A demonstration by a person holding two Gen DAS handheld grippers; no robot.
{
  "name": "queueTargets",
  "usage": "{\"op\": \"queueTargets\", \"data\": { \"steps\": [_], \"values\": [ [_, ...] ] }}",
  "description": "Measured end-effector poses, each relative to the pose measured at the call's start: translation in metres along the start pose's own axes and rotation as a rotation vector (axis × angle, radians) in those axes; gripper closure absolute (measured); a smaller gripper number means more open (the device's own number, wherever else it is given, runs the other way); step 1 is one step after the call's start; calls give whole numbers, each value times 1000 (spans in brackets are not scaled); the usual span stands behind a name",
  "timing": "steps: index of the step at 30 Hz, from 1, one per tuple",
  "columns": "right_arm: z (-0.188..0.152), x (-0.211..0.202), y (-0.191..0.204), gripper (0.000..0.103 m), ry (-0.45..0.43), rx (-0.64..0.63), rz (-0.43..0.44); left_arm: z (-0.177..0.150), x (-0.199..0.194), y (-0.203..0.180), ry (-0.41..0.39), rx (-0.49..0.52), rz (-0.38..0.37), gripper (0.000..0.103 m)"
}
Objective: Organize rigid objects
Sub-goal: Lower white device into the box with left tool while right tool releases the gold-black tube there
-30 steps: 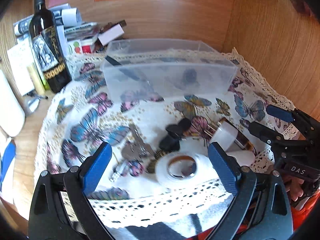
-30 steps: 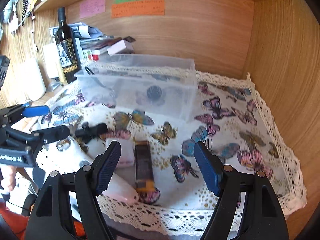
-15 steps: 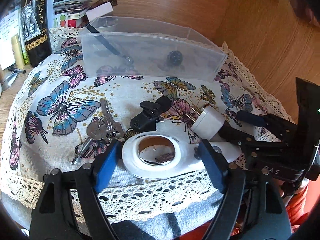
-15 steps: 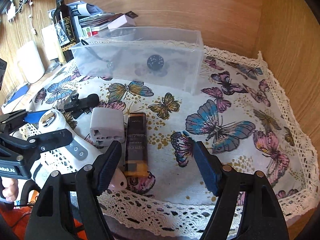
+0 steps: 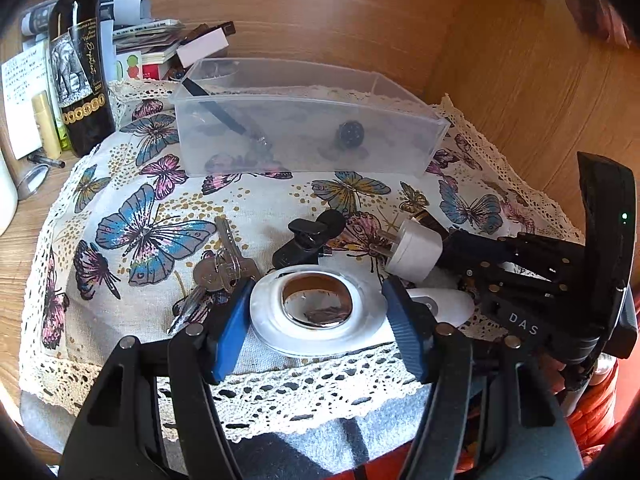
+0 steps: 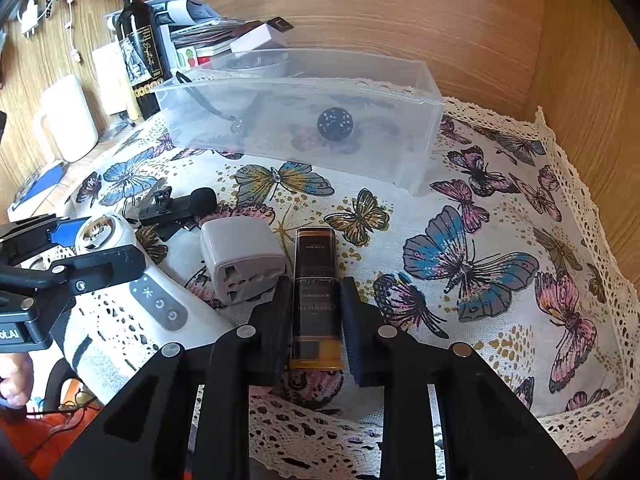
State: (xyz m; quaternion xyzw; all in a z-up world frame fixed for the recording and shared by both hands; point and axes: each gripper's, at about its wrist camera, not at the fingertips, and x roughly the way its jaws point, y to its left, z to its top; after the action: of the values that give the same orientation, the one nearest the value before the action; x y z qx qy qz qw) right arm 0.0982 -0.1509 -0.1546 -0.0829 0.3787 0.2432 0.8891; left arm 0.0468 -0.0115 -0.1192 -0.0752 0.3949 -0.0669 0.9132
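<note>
The right gripper [image 6: 316,312] is clenched on the dark amber-ended bottle [image 6: 316,280], lying on the butterfly cloth [image 6: 460,208] in front of the clear bin [image 6: 416,128], w/ the white adapter [image 6: 240,258] just beside it. The left gripper [image 5: 316,316] jaws, just closing, are set either side of the white device head [image 5: 316,310]; contact can't be told.

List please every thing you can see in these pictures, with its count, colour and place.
bin: 1, clear, back of cloth
ball: 1, dark, in bin
strap: 1, black, in bin, left end
cloth: 1, butterfly print, on desk
bottle: 1, dark, left of bin
clip mic: 1, black, on cloth
keys: 1 bunch, silver, on cloth
adapter: 1, white, beside lighter
lighter: 1, dark and amber, on cloth
white device: 1, front edge of cloth
left gripper: around device head
right gripper: shut on lighter
</note>
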Motion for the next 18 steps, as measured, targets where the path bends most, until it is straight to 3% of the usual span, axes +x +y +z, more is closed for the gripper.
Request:
{"op": "queueTargets", "data": {
  "steps": [18],
  "values": [
    [31, -42, -14, 81, -174, 42, -51, 46, -37, 15, -159, -11, 49, 39]
  ]
}}
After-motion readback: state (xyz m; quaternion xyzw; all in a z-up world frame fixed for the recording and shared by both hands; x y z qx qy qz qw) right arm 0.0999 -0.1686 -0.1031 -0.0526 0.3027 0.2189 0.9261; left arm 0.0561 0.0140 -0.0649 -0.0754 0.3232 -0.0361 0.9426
